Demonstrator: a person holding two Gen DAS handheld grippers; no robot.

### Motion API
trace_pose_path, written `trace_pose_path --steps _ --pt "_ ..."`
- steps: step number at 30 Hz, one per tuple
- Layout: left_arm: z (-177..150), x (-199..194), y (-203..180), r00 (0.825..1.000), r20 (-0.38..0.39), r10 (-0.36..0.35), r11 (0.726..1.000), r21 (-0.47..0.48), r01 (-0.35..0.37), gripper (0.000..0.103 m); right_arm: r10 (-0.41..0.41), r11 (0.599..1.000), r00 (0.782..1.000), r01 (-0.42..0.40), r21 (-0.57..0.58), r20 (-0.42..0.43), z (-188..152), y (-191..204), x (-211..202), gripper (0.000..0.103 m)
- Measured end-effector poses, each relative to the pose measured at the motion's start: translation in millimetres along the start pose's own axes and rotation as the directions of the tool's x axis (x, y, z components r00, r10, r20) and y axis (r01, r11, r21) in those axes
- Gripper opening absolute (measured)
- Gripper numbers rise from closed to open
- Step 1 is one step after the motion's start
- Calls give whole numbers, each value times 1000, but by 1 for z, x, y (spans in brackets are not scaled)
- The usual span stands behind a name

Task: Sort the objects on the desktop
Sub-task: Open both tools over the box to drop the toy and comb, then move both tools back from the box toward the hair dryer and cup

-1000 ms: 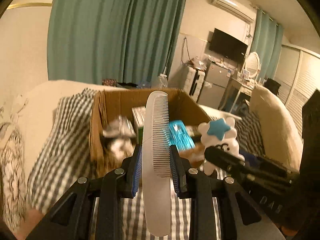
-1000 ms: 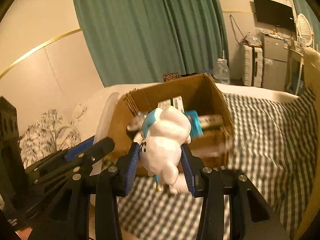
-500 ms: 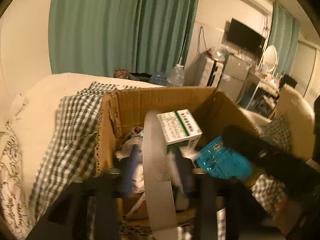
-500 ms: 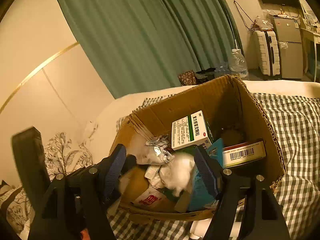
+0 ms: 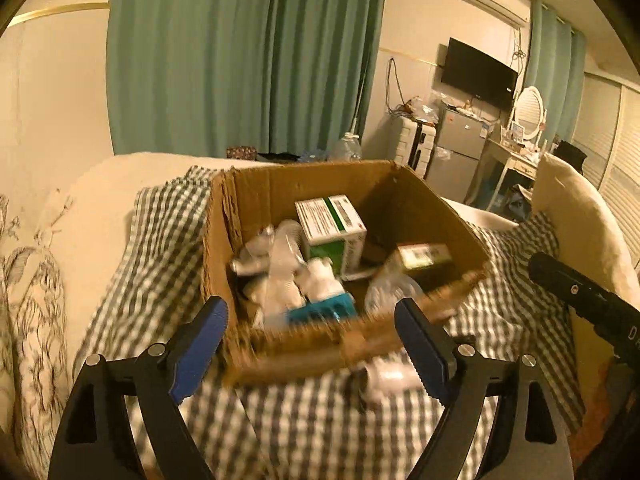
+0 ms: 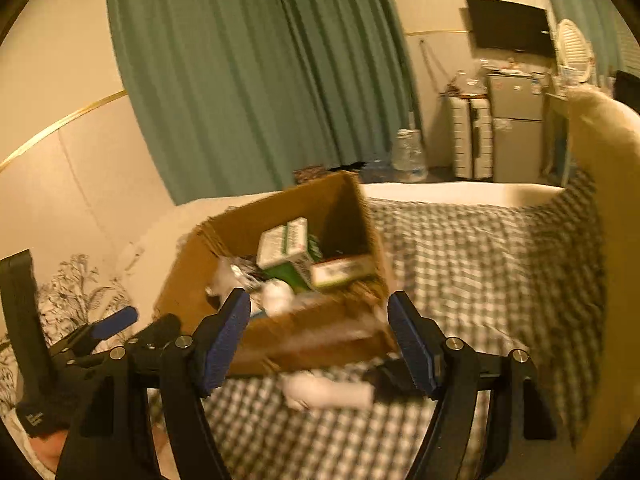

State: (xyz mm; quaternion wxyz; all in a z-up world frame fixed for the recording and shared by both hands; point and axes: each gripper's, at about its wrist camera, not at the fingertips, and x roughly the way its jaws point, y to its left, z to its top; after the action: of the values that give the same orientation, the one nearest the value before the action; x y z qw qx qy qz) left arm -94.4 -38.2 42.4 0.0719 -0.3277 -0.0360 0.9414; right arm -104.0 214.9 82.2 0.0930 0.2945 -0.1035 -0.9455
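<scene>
An open cardboard box (image 5: 256, 196) (image 6: 340, 196) stands on a checked cloth. Inside it lie a green-and-white carton (image 5: 330, 220) (image 6: 286, 240), a smaller carton (image 5: 424, 254) (image 6: 342, 272), a white comb (image 5: 282, 264), a white toy (image 5: 320, 280) (image 6: 276, 296) and a turquoise pack (image 5: 324, 308). My left gripper (image 5: 312, 350) is open and empty in front of the box. My right gripper (image 6: 320, 340) is open and empty, also in front of it. A white object (image 6: 328, 394) (image 5: 390, 378) lies on the cloth before the box.
The checked cloth (image 5: 168, 248) (image 6: 480, 264) covers a bed. A cream pillow (image 5: 580, 224) (image 6: 612, 184) rises at the right. Green curtains (image 5: 240, 60), a water bottle (image 6: 408, 156) and a small fridge (image 6: 516, 136) stand behind. The left gripper (image 6: 100, 336) also shows in the right wrist view.
My left gripper let go of the white comb and my right gripper let go of the white toy; both now lie in the box. Both grippers opened and drew back.
</scene>
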Motion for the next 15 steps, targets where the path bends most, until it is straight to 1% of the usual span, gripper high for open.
trace_pose_path --steps 2,6,11,15 --pt "-11 -9 -8 1000 -9 7 1000 -1 -7 89 -39 999 999 39 4 -11 -9 -7 -14 73" --pt "-29 -20 -22 999 -33 2 1000 10 -2 89 -76 997 997 76 13 -33 -28 -17 -33 75" --pt "-46 -25 -40 998 -63 22 1000 16 -21 92 -97 995 994 98 16 -46 -41 -19 -44 78" --pt "-55 -24 -51 997 -79 16 999 29 -14 93 -111 994 993 112 7 -47 -47 -19 -45 79"
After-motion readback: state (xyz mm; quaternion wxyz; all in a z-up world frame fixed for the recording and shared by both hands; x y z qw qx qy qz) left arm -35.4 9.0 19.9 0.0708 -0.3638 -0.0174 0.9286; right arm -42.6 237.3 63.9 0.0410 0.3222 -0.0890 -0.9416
